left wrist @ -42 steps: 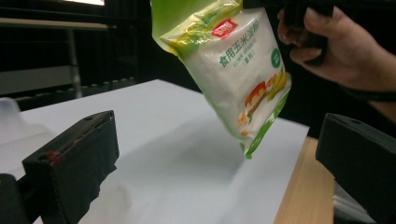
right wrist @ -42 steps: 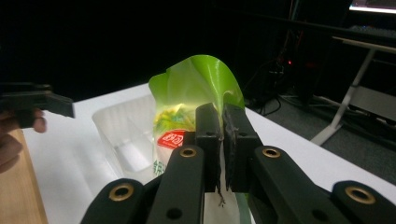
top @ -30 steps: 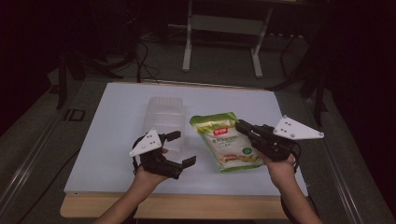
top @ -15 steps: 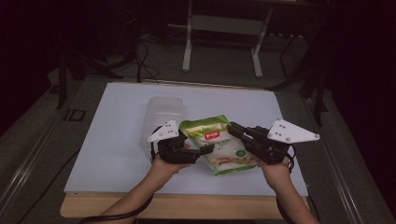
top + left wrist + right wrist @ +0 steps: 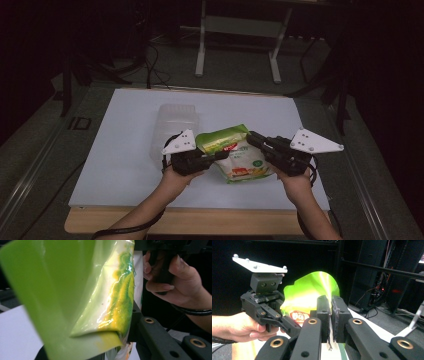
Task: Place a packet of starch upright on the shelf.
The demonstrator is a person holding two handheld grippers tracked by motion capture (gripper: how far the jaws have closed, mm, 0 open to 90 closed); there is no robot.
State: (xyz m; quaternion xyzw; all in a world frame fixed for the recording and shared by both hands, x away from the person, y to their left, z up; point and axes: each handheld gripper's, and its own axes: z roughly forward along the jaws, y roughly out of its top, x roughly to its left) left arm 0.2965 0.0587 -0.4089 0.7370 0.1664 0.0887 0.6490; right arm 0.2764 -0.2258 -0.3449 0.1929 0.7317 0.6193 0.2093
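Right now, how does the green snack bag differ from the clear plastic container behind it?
The green snack bag is opaque, printed and lifted between the left gripper and right gripper; the clear plastic container is see-through, unprinted and rests untouched on the table. Both are over the white surface.

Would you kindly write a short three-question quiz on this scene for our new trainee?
1. True or false: the green snack bag lies flat and untouched on the white table.
2. What grips the bag? A) left gripper alone B) right gripper alone C) both
3. Fill in: the clear plastic ___ sits behind the left gripper.

Key: 1 false, it is held up between the grippers; 2 C, each set of fingers is shut on an edge; 3 container.
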